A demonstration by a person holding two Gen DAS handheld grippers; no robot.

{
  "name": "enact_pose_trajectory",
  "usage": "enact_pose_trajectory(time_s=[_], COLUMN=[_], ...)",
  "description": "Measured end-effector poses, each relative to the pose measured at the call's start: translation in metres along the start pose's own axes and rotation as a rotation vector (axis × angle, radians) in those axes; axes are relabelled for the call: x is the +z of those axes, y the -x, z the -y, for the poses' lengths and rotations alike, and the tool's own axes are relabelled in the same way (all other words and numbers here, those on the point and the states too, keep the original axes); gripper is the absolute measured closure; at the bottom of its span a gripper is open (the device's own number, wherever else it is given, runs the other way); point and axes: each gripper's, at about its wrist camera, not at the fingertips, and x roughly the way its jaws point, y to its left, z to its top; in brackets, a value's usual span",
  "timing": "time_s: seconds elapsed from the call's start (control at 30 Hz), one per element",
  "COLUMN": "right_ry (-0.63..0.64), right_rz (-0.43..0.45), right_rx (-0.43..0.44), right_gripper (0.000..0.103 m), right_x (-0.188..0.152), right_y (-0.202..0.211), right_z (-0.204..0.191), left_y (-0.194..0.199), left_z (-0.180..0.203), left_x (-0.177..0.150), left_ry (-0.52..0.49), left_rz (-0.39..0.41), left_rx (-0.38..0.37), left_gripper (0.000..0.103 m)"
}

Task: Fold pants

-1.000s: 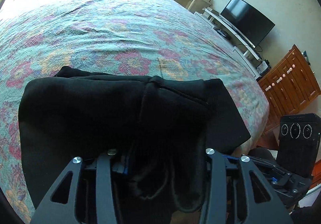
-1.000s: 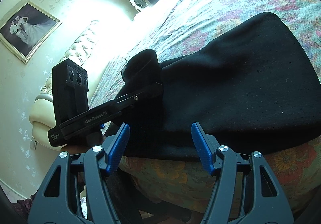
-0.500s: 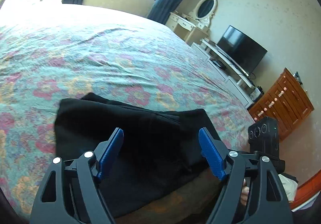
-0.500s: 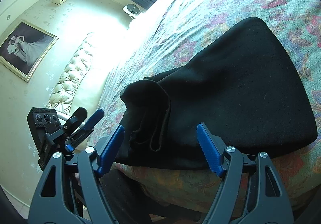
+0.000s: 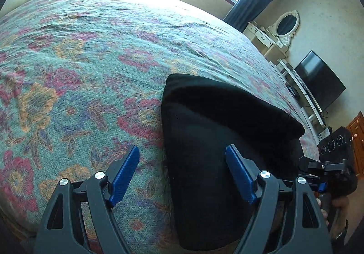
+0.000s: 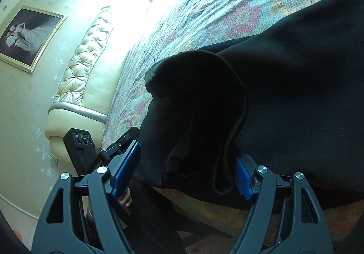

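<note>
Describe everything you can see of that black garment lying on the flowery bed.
The black, soft, fleecy-looking pants lie folded into a thick bundle near the edge of the floral bedspread. One end bulges up in a rumpled hump between the right gripper's blue pads, which have just been closing. The left gripper is open beside it.

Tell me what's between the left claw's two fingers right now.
In the left wrist view, the left claw frames floral bedspread and the near edge of the folded black pants; neither pad touches them.

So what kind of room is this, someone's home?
Most likely a home bedroom: a big bed under a floral cover, a white dressing table with an oval mirror, and a television by the wall.
</note>
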Motion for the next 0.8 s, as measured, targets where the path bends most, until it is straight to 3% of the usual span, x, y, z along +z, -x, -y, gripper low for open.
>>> enact_pose_trajectory(time_s=[0.17,0.23,0.5,0.67,0.8], right_ry=[0.039,0.047,0.019,0.028,0.025], right_rz=[-0.03,-0.031,0.007,0.033,0.051], right_rx=[-0.075,-0.082,0.007,0.021,0.022], right_gripper=[0.073,0.083,0.09,0.09,0.09], right_x=[-0.001,-0.001,0.005,0.01,0.01], right_y=[-0.01,-0.009,0.007,0.019,0.029], right_z=[0.0,0.001,0.0,-0.006,-0.002], left_y=[0.0,0.0,-0.003,-0.009,-0.006], left_z=[0.015,0.019,0.019,0.008,0.011], left_x=[-0.002,-0.004,-0.006,-0.008,-0.007], left_ry=[-0.064,-0.077,-0.035,0.062,0.067], left_rz=[0.005,0.005,0.008,-0.026,-0.024], left_rx=[0.014,0.021,0.026,-0.015,-0.006], left_gripper=[0.026,0.019,0.017,0.017,0.017])
